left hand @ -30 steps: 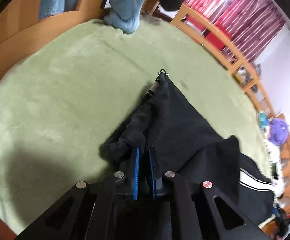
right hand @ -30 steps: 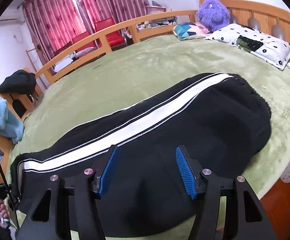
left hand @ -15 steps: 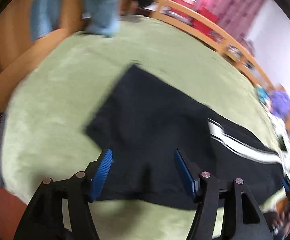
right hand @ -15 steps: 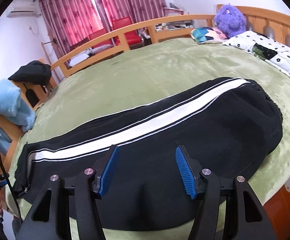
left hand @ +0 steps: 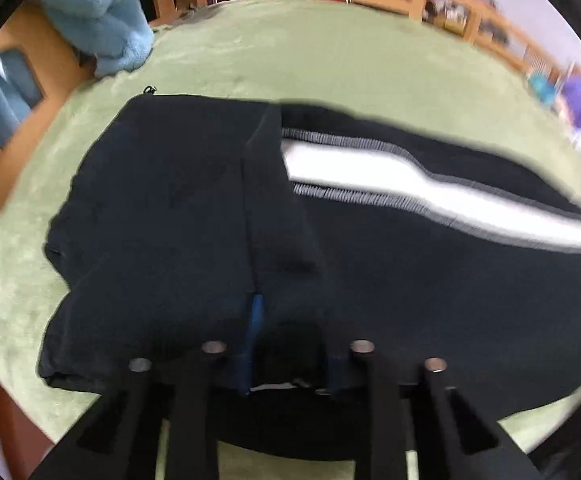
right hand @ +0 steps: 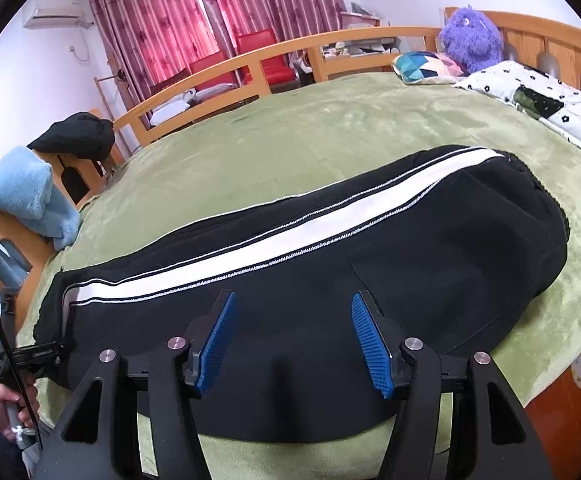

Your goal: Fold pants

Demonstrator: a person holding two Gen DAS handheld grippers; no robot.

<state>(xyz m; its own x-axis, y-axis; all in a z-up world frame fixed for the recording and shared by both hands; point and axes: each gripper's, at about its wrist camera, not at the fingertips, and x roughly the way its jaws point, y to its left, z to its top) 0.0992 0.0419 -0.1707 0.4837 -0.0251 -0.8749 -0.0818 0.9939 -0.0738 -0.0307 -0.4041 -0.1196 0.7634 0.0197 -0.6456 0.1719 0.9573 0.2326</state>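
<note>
Black pants [right hand: 370, 248] with a white side stripe lie lengthwise on the green bed cover [right hand: 330, 128]. In the left wrist view the pants [left hand: 370, 260] fill the middle, with the leg end [left hand: 162, 208] folded over. My left gripper [left hand: 290, 320] sits low at the near edge of the leg end, its blue fingers [left hand: 255, 320] partly buried in the cloth; the jaw state is unclear. My right gripper [right hand: 293, 340] is open and empty, just above the near edge of the pants. The left gripper also shows in the right wrist view [right hand: 40, 352].
A light blue blanket [right hand: 30, 200] hangs on the wooden footboard at left. A black garment [right hand: 74, 136] lies on the rail. A floral pillow [right hand: 538, 104], a patterned cushion [right hand: 426, 64] and a purple plush toy [right hand: 470, 36] sit at the headboard.
My left gripper let go of the leg end, opened and drew back, then moved in low onto the folded cloth. My right gripper stayed open and shifted a little.
</note>
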